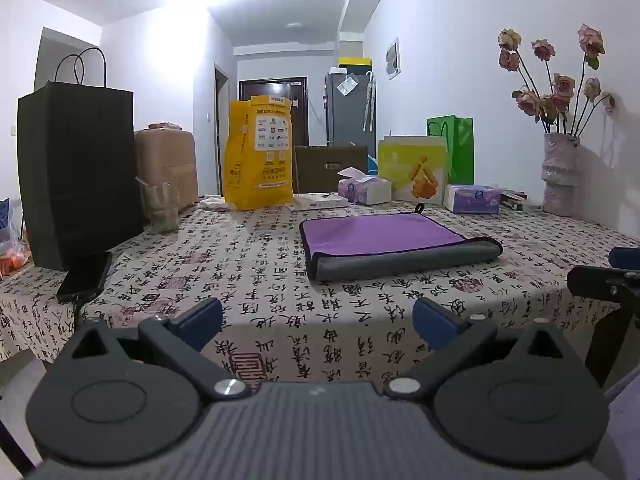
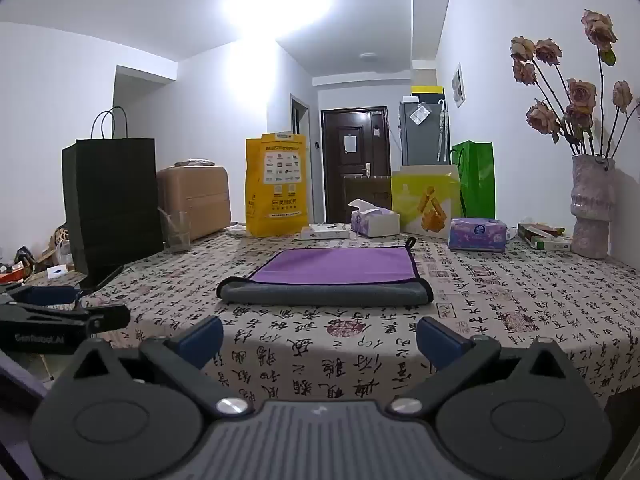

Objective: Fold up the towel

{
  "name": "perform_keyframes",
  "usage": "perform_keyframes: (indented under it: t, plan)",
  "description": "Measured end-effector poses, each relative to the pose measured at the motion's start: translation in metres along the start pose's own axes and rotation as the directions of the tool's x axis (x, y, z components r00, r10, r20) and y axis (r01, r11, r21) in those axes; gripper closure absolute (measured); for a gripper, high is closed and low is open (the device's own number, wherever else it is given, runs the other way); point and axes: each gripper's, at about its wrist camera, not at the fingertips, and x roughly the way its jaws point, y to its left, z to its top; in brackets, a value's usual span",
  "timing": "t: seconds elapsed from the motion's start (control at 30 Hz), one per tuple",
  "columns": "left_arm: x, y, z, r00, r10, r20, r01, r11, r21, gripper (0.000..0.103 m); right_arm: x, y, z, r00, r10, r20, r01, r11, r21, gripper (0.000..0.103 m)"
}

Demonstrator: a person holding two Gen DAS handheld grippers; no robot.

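A purple towel with a grey underside [image 1: 384, 240] lies folded flat on the table, its grey fold facing me; it also shows in the right wrist view [image 2: 332, 272]. My left gripper [image 1: 318, 316] is open and empty, held back near the table's front edge, short of the towel. My right gripper [image 2: 320, 336] is open and empty, also short of the towel. The right gripper shows at the right edge of the left wrist view [image 1: 612, 280]; the left gripper shows at the left edge of the right wrist view [image 2: 60, 312].
The table has a calligraphy-print cloth [image 1: 248, 264]. A black paper bag [image 1: 76, 168], a phone [image 1: 86, 276] and a glass [image 1: 162, 208] stand at left. A yellow bag [image 1: 260, 156], tissue packs [image 1: 474, 198], boxes and a flower vase [image 1: 560, 176] line the back.
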Motion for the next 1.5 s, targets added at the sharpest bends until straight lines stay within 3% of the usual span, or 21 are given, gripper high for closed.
perform_keyframes:
  t: [1.5]
  plan:
    - [-0.0019, -0.0004, 0.0025, 1.000, 0.006, 0.017, -0.006, 1.000, 0.008, 0.000, 0.0045, 0.0006, -0.0001, 1.000, 0.000, -0.020, 0.000, 1.000, 0.005, 0.000]
